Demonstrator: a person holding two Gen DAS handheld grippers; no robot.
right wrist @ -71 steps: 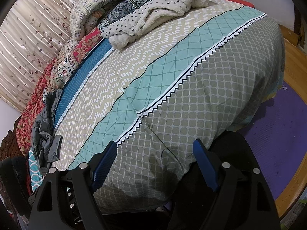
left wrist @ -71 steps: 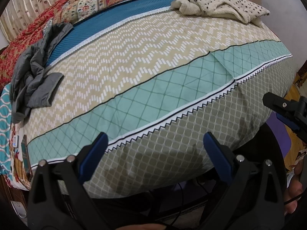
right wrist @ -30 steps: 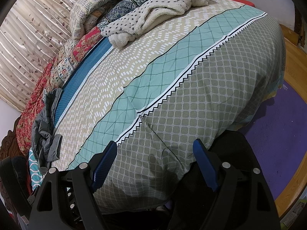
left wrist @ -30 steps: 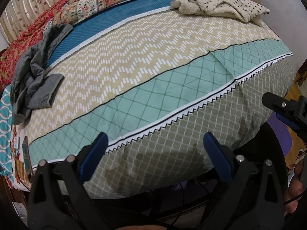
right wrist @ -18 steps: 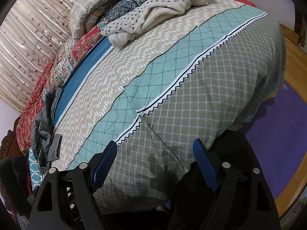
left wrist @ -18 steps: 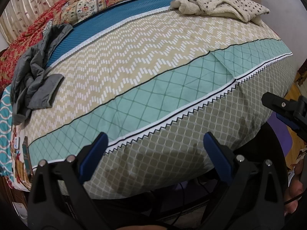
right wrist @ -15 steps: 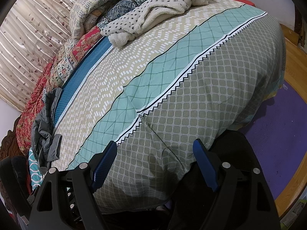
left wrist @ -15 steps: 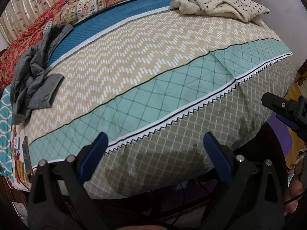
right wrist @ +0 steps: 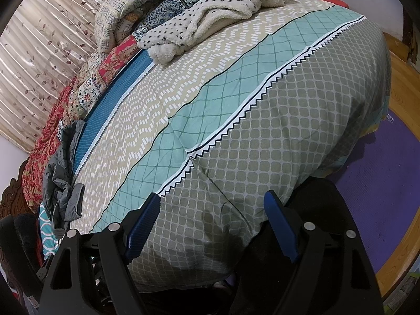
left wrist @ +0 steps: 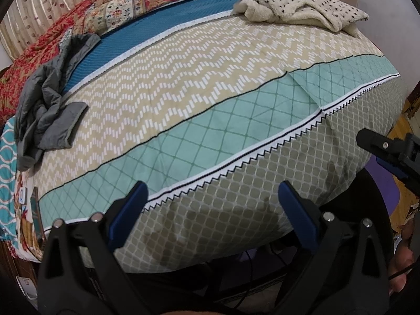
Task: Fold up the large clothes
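A crumpled grey garment (left wrist: pixel 47 110) lies at the far left of the bed, also at the lower left in the right wrist view (right wrist: pixel 63 181). A cream fleece with black dots (left wrist: pixel 294 8) is bunched at the far right side of the bed (right wrist: pixel 210 18). My left gripper (left wrist: pixel 212 187) hovers over the near edge of the patterned bedspread (left wrist: pixel 210 78), open, with nothing between its blue pads. My right gripper (right wrist: pixel 212 197) hangs over the same near edge (right wrist: pixel 262 131), also open and holding nothing. Both garments lie well beyond either gripper.
Folded quilts and pillows (right wrist: pixel 126 8) are stacked along the far side under a leaf-print curtain (right wrist: pixel 39 52). A purple mat (right wrist: pixel 380 170) on a wooden floor (right wrist: pixel 401 249) lies to the right of the bed. A hand (left wrist: pixel 401 262) shows at the right edge.
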